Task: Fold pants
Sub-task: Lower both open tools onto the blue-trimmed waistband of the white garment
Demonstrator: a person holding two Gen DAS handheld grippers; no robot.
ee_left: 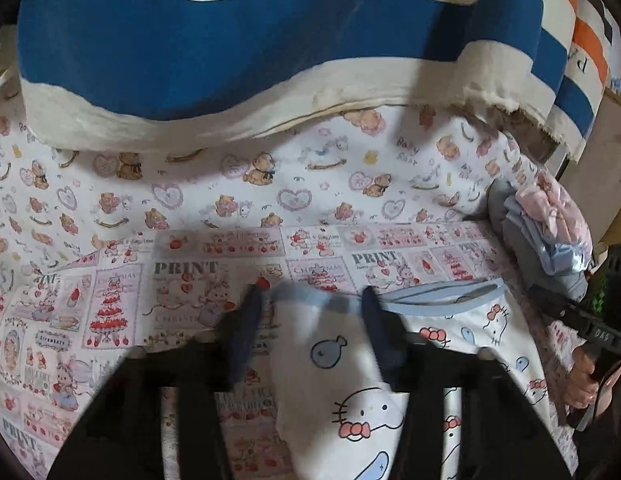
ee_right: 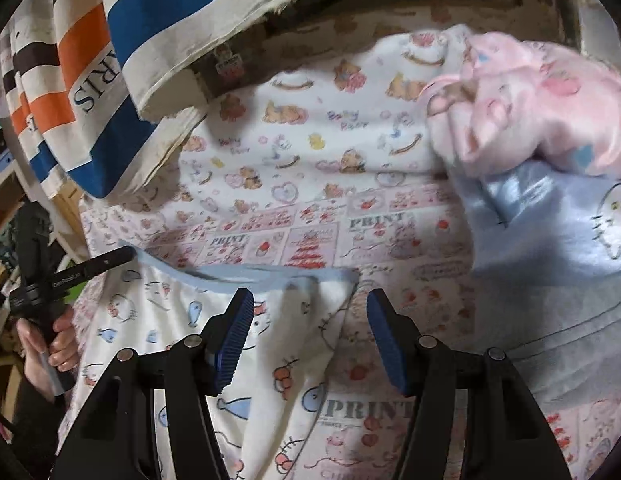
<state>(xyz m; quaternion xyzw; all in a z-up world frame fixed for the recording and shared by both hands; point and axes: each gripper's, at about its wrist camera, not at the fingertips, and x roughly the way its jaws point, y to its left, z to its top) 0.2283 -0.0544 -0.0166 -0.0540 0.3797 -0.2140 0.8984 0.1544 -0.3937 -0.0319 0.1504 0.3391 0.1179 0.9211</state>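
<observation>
White cartoon-print pants (ee_left: 350, 392) lie flat on the patterned bedsheet (ee_left: 190, 280), blue waistband (ee_right: 246, 274) away from the person. Left gripper (ee_left: 310, 320): fingers parted, straddling one waistband corner, pads not seen pressing. Right gripper (ee_right: 310, 320): fingers apart over the other corner, nothing held. Folded clothes pile (ee_right: 550, 184) just beside, on the right. Judgement: close both on the waistband corners evenly, catching both layers, before lifting to fold.

Left gripper (ee_left: 310, 300) fingertips motion-blurred; contact with the pants (ee_left: 342, 384) waistband indeterminate. Pants legs cut off at the lower edge. Pile of folded clothes (ee_right: 550, 184) blurred, truncated at right.
</observation>
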